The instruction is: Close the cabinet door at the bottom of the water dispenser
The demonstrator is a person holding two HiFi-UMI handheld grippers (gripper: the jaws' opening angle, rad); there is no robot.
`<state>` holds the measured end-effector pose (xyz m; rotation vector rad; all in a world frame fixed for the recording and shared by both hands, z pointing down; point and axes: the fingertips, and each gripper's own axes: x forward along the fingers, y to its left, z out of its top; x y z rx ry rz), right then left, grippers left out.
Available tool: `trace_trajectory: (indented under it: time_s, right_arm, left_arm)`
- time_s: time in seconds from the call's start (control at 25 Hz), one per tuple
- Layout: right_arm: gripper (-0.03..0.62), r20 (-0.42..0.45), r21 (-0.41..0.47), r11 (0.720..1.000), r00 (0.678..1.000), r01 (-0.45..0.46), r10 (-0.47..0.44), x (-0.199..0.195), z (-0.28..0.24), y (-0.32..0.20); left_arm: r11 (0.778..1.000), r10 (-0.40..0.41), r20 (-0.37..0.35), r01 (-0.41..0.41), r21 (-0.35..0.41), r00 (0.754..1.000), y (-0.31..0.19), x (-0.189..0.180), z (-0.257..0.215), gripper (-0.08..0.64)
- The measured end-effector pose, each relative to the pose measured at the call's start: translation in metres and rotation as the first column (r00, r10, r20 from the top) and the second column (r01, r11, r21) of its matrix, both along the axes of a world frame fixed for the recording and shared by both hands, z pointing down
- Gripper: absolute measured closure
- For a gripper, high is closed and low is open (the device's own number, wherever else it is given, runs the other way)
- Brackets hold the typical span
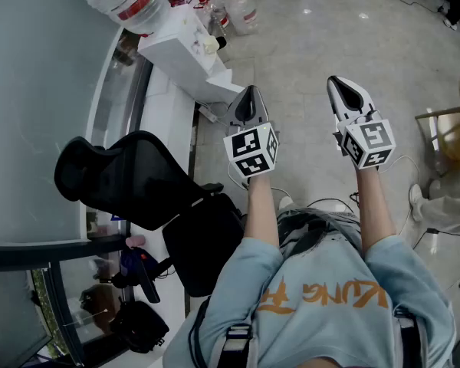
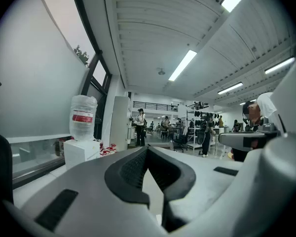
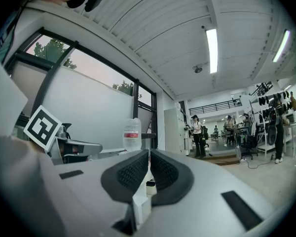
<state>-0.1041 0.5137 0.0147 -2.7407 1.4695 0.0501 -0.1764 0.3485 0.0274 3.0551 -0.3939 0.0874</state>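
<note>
While the person holds both tools level in the middle of the head view, the left gripper (image 1: 250, 92) and the right gripper (image 1: 339, 83) each have their 2 jaws together on nothing. The white water dispenser (image 1: 185, 58), bottle (image 1: 129, 2) on top, stands at upper left, apart from both. Its bottom cabinet door cannot be made out.

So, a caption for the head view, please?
Person holds left gripper and right gripper, both shut, toward a white water dispenser.
</note>
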Motion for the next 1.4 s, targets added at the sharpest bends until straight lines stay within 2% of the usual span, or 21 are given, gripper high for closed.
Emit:
trace_trajectory:
  time_s: [0.28, 0.48, 0.68, 0.88, 1.04, 1.16, 1.4]
  right_arm:
    - [0.558, 0.025, 0.006, 1.0, 0.999, -0.025, 0.024, 0.011, -0.011, 0.036]
    - [0.558, 0.017, 0.014, 1.0, 1.0, 0.024, -0.025, 0.015, -0.014, 0.021]
    - [0.558, 0.009, -0.012, 0.996, 0.996, 0.089, -0.089, 0.023, -0.007, -0.016]
    - [0.558, 0.01, -0.05, 0.995, 0.996, 0.09, -0.09, 0.066, 0.012, -0.045]
    - [0.558, 0.036, -0.05, 0.997, 0.997, 0.063, -0.061, 0.114, 0.025, -0.067]
    - [0.558, 0.065, -0.073, 0.995, 0.996, 0.066, -0.061, 0.146, 0.039, -0.102]
    - [0.558, 0.158, -0.116, 0.985, 0.982, 0.126, -0.107, 0.199, 0.068, -0.193]
  left_arm:
    - [1.0, -0.01, 0.002, 0.01, 0.03, 1.0, 0.032, -0.01, -0.013, 0.549]
    - [0.994, -0.108, -0.016, 0.108, 0.012, 0.994, -0.002, -0.029, -0.015, 0.549]
    - [0.976, -0.215, -0.011, 0.215, -0.04, 0.976, -0.05, -0.035, -0.001, 0.549]
    - [0.963, -0.253, -0.004, 0.251, -0.097, 0.968, -0.092, 0.001, 0.027, 0.549]
    - [0.969, -0.222, 0.014, 0.222, -0.108, 0.975, -0.115, 0.049, 0.047, 0.549]
    - [0.97, -0.201, 0.048, 0.206, -0.131, 0.978, -0.143, 0.086, 0.063, 0.549]
    - [0.95, -0.221, 0.151, 0.248, -0.19, 0.963, -0.219, 0.133, 0.102, 0.549]
